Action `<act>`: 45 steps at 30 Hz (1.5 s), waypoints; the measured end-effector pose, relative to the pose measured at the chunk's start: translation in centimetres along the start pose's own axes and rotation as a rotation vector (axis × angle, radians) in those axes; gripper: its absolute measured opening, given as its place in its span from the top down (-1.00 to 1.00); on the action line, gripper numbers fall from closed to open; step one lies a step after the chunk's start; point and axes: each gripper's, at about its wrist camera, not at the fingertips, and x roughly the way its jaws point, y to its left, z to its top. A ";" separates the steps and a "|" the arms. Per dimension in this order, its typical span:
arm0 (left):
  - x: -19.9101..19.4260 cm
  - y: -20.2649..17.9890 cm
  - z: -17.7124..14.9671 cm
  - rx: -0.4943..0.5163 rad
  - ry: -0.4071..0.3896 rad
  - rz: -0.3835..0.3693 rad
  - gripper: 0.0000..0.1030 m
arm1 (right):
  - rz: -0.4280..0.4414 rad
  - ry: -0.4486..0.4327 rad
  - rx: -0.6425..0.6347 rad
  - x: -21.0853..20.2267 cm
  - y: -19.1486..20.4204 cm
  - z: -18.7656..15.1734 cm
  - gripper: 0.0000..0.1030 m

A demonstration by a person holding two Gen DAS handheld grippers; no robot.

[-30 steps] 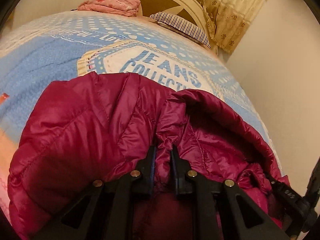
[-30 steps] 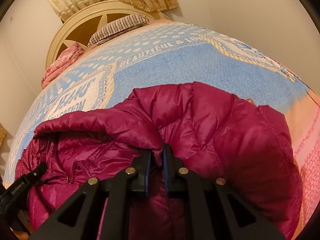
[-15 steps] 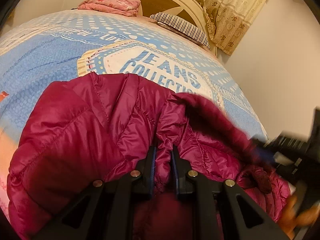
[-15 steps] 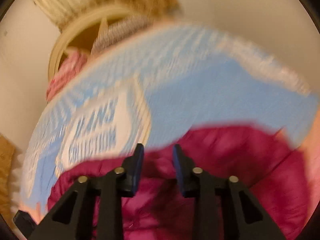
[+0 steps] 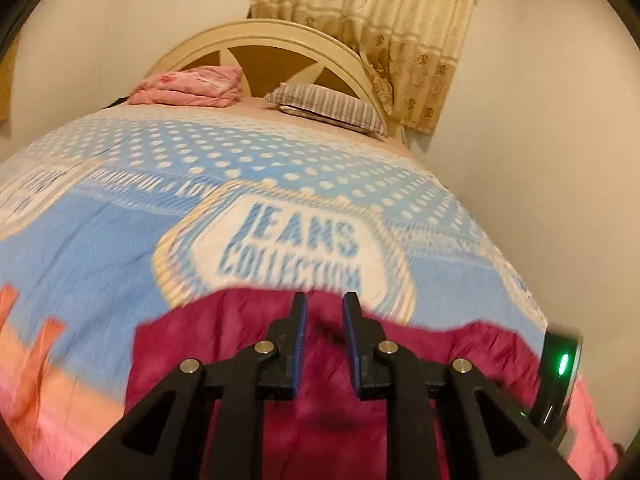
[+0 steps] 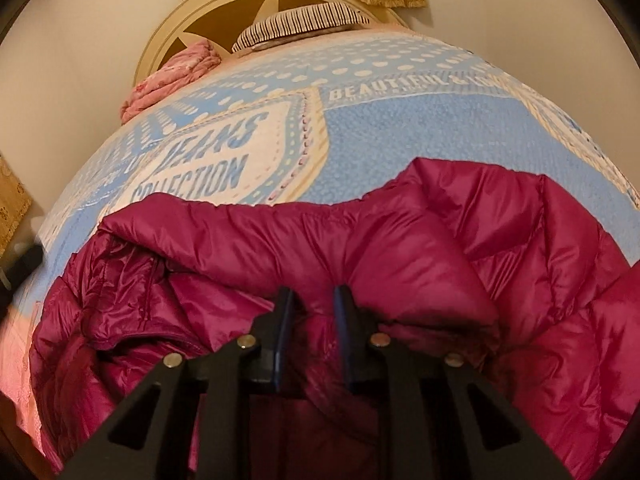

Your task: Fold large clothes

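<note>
Magenta puffer jacket (image 6: 420, 248) lies bunched on the blue printed bedspread (image 6: 400, 128) at the near end of the bed; a second ago both grippers pinched folds of it, and now neither does; the left gripper (image 5: 323, 304) has let go and lifted, its jaws opening with nothing between them, the jacket blurred below; the right gripper (image 6: 310, 294) has shifted sideways, its jaws parted and closing just above the jacket, pads clear of the fabric.
</note>
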 end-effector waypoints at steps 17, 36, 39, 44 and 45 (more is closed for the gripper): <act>9.0 2.6 -4.4 0.055 0.207 0.209 0.47 | 0.012 -0.010 0.000 -0.3 0.1 0.0 0.55; 8.5 2.2 -4.7 0.035 0.192 0.181 0.47 | -0.256 -0.059 -0.062 -0.4 -1.2 1.1 0.53; 8.5 2.2 -4.6 0.037 0.191 0.182 0.47 | -0.255 -0.063 -0.060 -0.2 -1.3 1.1 0.53; 8.6 2.1 -4.6 0.036 0.197 0.177 0.47 | -0.258 -0.072 -0.064 -0.3 -1.2 1.0 0.53; 8.6 2.2 -4.6 0.033 0.200 0.172 0.45 | -0.257 -0.072 -0.062 -0.4 -1.2 0.9 0.53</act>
